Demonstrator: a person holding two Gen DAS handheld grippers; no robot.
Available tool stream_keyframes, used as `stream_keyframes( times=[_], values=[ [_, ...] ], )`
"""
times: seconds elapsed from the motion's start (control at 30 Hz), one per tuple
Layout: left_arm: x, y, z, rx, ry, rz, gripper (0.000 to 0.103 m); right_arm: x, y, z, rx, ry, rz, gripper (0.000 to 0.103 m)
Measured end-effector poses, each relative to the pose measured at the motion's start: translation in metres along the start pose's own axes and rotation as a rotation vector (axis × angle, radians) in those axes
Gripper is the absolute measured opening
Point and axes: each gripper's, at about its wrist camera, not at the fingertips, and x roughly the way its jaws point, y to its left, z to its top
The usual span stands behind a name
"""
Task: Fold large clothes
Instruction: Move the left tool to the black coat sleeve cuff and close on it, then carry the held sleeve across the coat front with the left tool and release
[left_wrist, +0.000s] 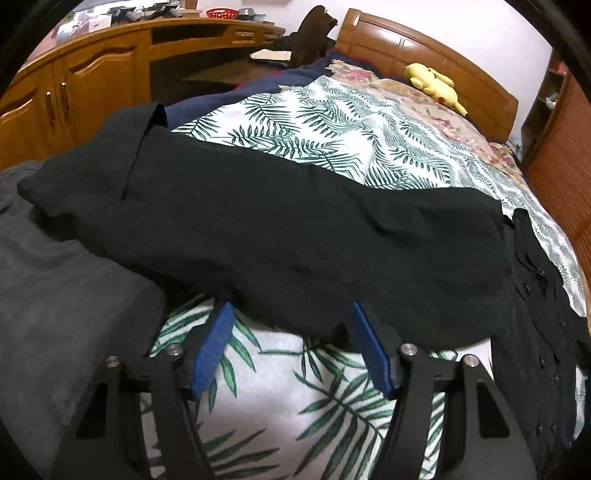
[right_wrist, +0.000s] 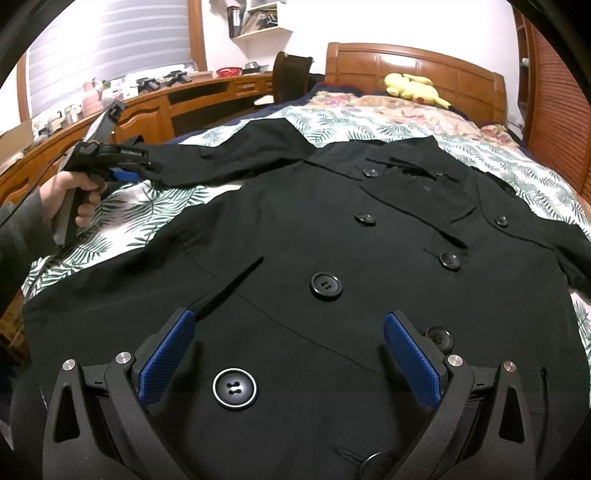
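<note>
A black double-breasted coat (right_wrist: 295, 236) lies spread front-up, buttoned, across the bed.

bedroom w/ white walls. bed (right_wrist: 388, 122) covered by a palm-leaf print sheet (left_wrist: 332, 122), floral cover nearer the wooden headboard (right_wrist: 424, 70), yellow plush toy (right_wrist: 413, 86) lying by it. long curved wooden desk (right_wrist: 207, 92) w/ cupboard doors runs along the left wall, cluttered w/ small items & a red basket (right_wrist: 228, 71). dark chair (right_wrist: 291, 74) betw. desk & bed. window w/ striped blind (right_wrist: 110, 40) above desk, wall shelf (right_wrist: 258, 18) w/ books, slatted wooden doors (right_wrist: 554, 92) at right.
</note>
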Motion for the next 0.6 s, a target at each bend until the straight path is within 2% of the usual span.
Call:
stream_keyframes(
  times=[0.1, 0.17, 0.23, 0.4, 0.6],
  values=[
    [0.002, -0.001, 0.005, 0.006, -0.013, -0.002, 0.035, 0.000, 0.001, 0.000, -0.001, 0.002, 0.002, 0.103],
    [0.003, -0.004, 0.008, 0.016, -0.010, -0.007, 0.011, 0.000, 0.001, 0.000, 0.000, 0.002, 0.002, 0.103],
    [-0.001, -0.009, 0.011, 0.040, -0.022, -0.004, 0.004, 0.000, 0.001, 0.000, 0.000, 0.003, 0.002, 0.103],
    [-0.029, -0.039, 0.020, 0.117, -0.092, 0.006, 0.001, 0.000, 0.002, 0.000, 0.003, 0.004, 0.006, 0.103],
    [-0.080, -0.100, 0.022, 0.232, -0.151, -0.064, 0.000, -0.009, -0.003, 0.000, 0.020, -0.010, 0.013, 0.103]
  ],
)
